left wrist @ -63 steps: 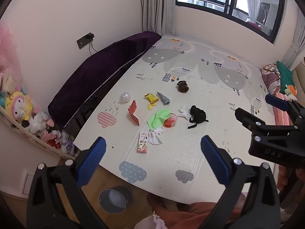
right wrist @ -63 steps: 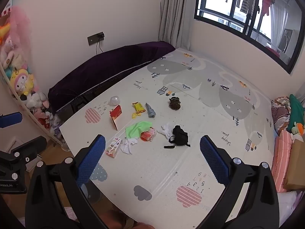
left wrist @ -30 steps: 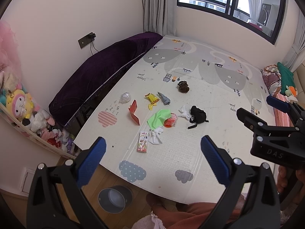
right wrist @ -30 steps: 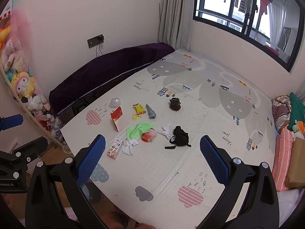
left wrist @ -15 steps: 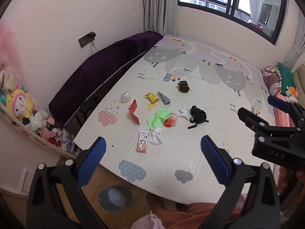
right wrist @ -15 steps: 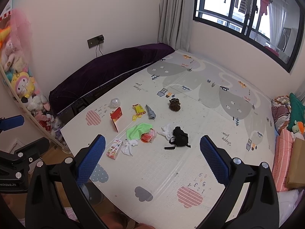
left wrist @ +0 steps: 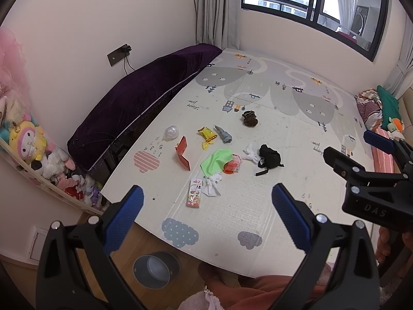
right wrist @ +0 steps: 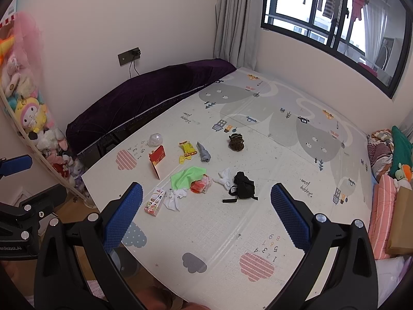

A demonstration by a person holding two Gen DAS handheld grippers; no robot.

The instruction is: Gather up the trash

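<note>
Both grippers' fingers spread, empty — left gripper (left wrist: 205,208), right gripper (right wrist: 206,206) — above trash (right wrist: 201,184)

A child's room at home: cartoon play mat (left wrist: 258,98), heaped stuffed toys (left wrist: 38,152), and curtained window (right wrist: 335,25).

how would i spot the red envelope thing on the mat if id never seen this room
Start at the long purple cushion along the wall, then come onto the play mat to the pink striped cloud. Just right of it stands the red envelope, the only litter propped upright, with a clear crumpled ball behind it.
</note>
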